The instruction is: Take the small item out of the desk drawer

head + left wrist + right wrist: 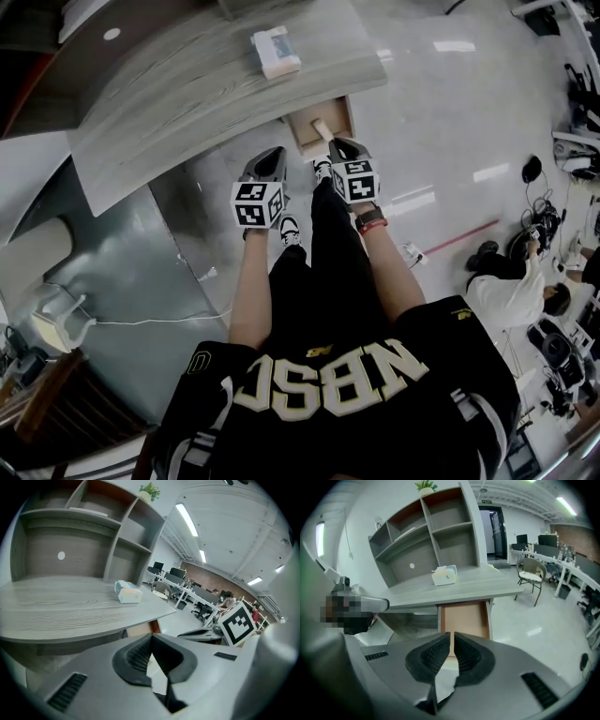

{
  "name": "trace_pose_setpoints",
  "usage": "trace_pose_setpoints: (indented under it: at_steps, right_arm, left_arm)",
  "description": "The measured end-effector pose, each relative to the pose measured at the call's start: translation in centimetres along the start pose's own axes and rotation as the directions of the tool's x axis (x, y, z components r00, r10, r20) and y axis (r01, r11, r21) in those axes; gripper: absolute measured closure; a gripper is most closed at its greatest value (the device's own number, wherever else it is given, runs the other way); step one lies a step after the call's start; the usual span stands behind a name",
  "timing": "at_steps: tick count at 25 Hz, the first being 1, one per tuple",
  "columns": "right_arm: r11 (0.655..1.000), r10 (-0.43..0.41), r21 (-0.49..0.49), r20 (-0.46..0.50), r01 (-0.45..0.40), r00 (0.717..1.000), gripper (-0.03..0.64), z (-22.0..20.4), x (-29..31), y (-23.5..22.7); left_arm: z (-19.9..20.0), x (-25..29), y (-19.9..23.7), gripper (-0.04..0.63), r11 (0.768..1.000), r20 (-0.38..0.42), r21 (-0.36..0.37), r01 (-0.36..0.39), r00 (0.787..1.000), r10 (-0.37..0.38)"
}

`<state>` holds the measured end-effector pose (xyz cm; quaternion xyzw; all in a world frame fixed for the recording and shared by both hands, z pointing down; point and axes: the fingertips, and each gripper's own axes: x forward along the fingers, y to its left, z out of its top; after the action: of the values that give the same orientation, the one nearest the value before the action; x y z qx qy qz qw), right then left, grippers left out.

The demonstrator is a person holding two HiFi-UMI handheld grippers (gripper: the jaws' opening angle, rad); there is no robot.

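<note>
The wooden drawer [302,134] stands pulled out from under the grey desk [187,94]. A small pale stick-like item [322,128] lies inside it. My right gripper [339,143] hangs at the drawer's front edge, its tips just short of the item. In the right gripper view the right gripper [453,637] points at the drawer's brown floor [464,616]; its jaws stand a narrow slit apart with nothing pressed between them. My left gripper [272,155] hovers left of the drawer below the desk edge. The left gripper [152,637] has its tips together and holds nothing.
A tissue box [276,51] sits on the desk top. A shelf unit [431,531] rises behind it. A chair [532,576] stands right of the desk. A person [511,291] sits on the floor at the right. A white cable [141,319] runs along the floor at the left.
</note>
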<state>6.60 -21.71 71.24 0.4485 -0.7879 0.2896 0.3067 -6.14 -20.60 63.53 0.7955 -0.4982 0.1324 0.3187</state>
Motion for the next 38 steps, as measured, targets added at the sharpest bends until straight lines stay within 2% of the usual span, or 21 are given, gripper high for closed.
trace_pose_setpoints:
  at_steps: [7,14,20,31,38]
  right_arm:
    - [1.0,0.026,-0.01,-0.074,-0.027,0.997,0.538,-2.5,2.8,-1.1]
    - [0.998,0.051,-0.03,-0.145,-0.056,0.988,0.518,-4.3,5.7,-1.5]
    - [0.996,0.06,-0.059,-0.194,-0.072,0.979,0.499,-5.7,8.2,-2.1]
    - [0.989,0.079,-0.095,-0.28,-0.11,0.957,0.42,-8.3,12.6,-2.8]
    - [0.99,0.068,-0.099,-0.309,-0.103,0.948,0.42,-9.0,15.2,-3.2]
  left_arm:
    - [-1.1,2.2,0.8,0.583,1.0,-0.033,-0.014,-0.015,0.999,0.014]
    - [-2.4,3.6,2.0,0.583,0.999,-0.06,-0.033,-0.039,0.998,0.037]
    - [-3.2,4.5,3.0,0.582,0.997,-0.049,-0.051,-0.064,0.997,0.062]
    - [-4.7,5.1,4.6,0.581,0.991,-0.047,-0.076,-0.113,0.993,0.11]
    - [-4.9,5.5,5.7,0.583,0.987,-0.042,-0.069,-0.146,0.989,0.143]
